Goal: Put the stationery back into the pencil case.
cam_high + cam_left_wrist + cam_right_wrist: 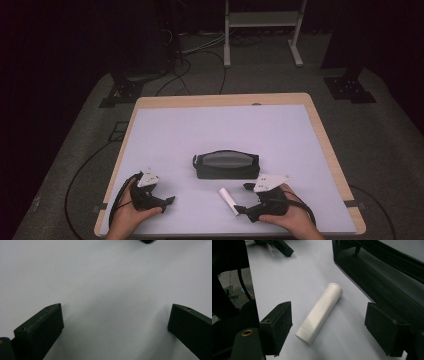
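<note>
Tube point(319, 313) looks light, rigid, smooth plastic; I expect it rolls. I'd pinch mid-body, across its axis. Right gripper point(328, 330) jaws spread around it, left gripper point(115, 322) spread, empty.

— What's the thing being worked on?
— A white tube point(319, 312), smooth and plain, cylindrical, with a slightly wider rimmed cap at one end and a flat base at the other.
— How does it lie?
— Flat on its side, closed, slanted against the long side of the black mesh pouch point(226, 165).
— And where, going by that pouch?
— Just in front of it, off its near long edge, capped end towards it, close but not touching.
</note>
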The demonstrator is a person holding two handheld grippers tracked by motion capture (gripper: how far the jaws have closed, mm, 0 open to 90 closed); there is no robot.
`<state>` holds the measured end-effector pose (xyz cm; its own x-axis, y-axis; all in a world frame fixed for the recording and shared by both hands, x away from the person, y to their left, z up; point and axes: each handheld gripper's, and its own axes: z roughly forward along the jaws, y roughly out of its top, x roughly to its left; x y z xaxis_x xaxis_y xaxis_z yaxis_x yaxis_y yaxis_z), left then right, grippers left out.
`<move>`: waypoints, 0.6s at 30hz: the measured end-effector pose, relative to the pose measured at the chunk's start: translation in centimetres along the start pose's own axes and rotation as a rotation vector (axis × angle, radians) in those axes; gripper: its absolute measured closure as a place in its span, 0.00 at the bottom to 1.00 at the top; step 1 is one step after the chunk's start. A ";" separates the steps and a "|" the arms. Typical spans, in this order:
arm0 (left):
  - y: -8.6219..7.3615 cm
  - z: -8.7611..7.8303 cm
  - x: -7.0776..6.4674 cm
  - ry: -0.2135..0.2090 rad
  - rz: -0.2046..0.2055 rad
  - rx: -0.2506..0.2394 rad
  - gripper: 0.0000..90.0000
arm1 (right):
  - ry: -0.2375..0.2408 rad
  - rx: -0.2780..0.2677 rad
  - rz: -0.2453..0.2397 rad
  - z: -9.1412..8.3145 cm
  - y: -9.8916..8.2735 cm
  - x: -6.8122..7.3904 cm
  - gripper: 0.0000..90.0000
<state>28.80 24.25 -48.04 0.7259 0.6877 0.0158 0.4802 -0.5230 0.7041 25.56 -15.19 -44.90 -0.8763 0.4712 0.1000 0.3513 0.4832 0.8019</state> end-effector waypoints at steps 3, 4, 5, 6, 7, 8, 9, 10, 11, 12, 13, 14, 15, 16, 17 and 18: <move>0.0 0.0 0.0 0.001 -0.001 -0.003 0.00 | 0.001 0.000 -0.005 0.3 0.1 0.2 0.23; 0.0 0.0 0.0 0.001 0.000 -0.002 0.00 | 0.004 0.001 -0.006 0.5 0.2 0.3 0.23; 0.0 0.0 0.0 0.001 0.000 -0.003 0.00 | 0.003 0.000 -0.009 0.6 0.2 0.4 0.23; 0.0 0.0 0.0 0.001 -0.001 -0.003 0.00 | 0.003 0.000 -0.009 0.8 0.2 0.5 0.23; 0.0 0.0 0.0 0.000 0.000 0.000 0.00 | 0.005 0.002 -0.011 1.0 0.3 0.6 0.23; 0.0 0.0 0.0 0.001 -0.001 -0.003 0.00 | 0.006 0.001 -0.009 1.1 0.3 0.7 0.23; 0.0 0.0 0.0 0.000 0.000 0.000 0.00 | 0.005 0.004 -0.011 1.3 0.3 0.8 0.24; 0.0 0.0 0.0 0.001 -0.001 -0.003 0.00 | 0.005 0.008 -0.014 1.5 0.3 0.9 0.24; 0.0 0.0 0.0 0.001 0.000 -0.003 0.00 | 0.004 0.009 -0.016 1.6 0.3 1.0 0.24; 0.0 0.0 0.0 0.001 -0.001 -0.003 0.00 | 0.005 0.011 -0.019 1.7 0.3 1.0 0.24; 0.0 0.0 0.0 0.001 0.000 -0.003 0.00 | 0.005 0.014 -0.023 1.8 0.3 1.0 0.24; 0.0 0.0 0.0 0.000 0.000 0.000 0.00 | 0.003 0.018 -0.021 2.0 0.2 1.1 0.25; 0.0 0.0 0.0 0.001 0.000 0.000 0.00 | 0.000 0.021 -0.023 2.1 0.2 1.1 0.25; 0.0 0.0 0.0 0.001 0.000 -0.002 0.00 | -0.002 0.026 -0.022 2.3 0.1 1.2 0.26; 0.0 0.0 0.0 0.001 0.000 -0.003 0.00 | -0.004 0.028 -0.021 2.4 0.0 1.2 0.27; 0.0 0.0 0.0 0.001 0.000 -0.003 0.00 | -0.007 0.029 -0.024 2.5 0.0 1.2 0.28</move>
<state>28.80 24.24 -48.06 0.7253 0.6882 0.0160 0.4793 -0.5214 0.7060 25.34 -12.78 -46.28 -0.8825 0.4640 0.0766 0.3393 0.5154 0.7869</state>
